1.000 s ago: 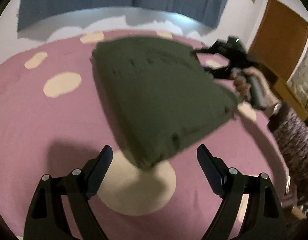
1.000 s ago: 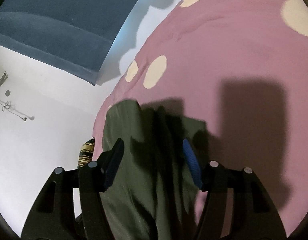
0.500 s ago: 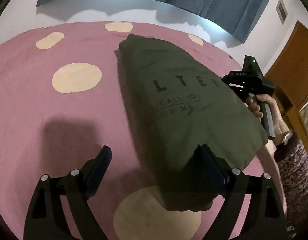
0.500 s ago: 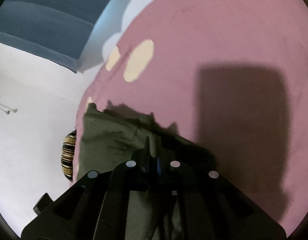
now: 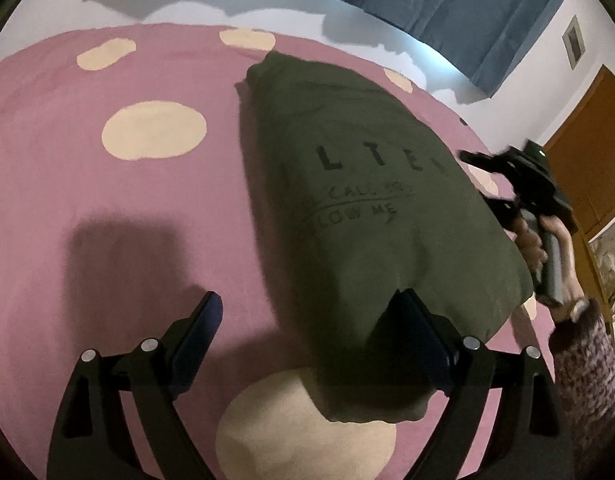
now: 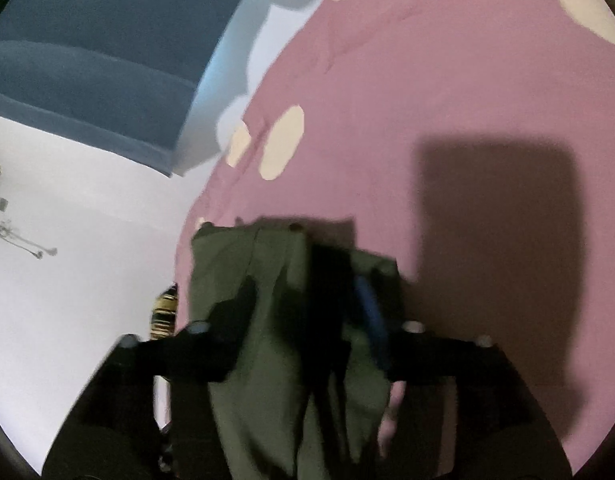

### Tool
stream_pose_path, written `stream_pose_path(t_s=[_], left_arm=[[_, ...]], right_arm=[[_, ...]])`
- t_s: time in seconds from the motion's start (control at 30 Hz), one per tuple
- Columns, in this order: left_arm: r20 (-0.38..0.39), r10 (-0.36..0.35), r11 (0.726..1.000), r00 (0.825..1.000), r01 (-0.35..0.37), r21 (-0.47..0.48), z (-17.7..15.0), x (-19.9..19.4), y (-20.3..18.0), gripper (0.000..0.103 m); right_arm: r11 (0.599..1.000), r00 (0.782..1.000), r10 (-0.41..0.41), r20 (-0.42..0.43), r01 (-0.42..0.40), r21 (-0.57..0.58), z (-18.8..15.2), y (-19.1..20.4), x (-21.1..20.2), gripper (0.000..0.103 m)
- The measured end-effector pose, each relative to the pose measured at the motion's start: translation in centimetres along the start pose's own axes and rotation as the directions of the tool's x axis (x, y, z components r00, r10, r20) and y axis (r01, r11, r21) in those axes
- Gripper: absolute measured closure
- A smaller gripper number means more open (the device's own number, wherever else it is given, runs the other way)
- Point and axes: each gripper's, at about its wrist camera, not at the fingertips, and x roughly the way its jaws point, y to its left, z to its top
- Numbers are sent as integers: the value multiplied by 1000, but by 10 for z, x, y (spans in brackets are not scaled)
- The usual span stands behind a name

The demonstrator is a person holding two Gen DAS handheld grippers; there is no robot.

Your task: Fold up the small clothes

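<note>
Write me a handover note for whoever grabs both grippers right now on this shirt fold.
Left gripper: open, holding nothing; its right finger sits at the near edge of the olive green shirt.
Right gripper: jaws opening, shirt cloth between them; the view is blurred, so no firm grip shows.
Shirt: lies on the pink spotted bedspread as a folded rectangle, printed side up.
Done: shirt folded into a compact bundle.
Left: back the right gripper off the cloth, then check whether the edges need squaring.

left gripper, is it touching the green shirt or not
Cannot tell. In the left wrist view the left gripper stands open and its right finger overlaps the edge of the green shirt, but contact or a gap isn't plain.
</note>
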Motion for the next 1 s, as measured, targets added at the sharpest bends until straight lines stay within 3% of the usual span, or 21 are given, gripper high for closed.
stream_pose_path(t_s=[0.17,0.33,0.57,0.73,1.0], left_arm=[[16,5,1000,1000,-5,14,-4,-14,-6,15],[34,-57,998,998,58,-34,-8,-28,3,15],[2,-210,963,978,207,-171,10,-12,28,15],[-29,-231,961,973,223,-166,29,16,33,15],[-88,-356,917,930,330,-223,50,55,40,12]], right_arm=[[1000,1000,-12,-1,12,-21,-27,-3,-34,32],[1000,1000,-8,-11,8,-11,-51,-11,-53,29],[1000,998,-8,-59,6,-27,-55,-5,-46,26],[1000,996,-15,-84,14,-18,-49,-8,-31,24],[998,988,1,-156,-12,-65,-43,1,-5,17]])
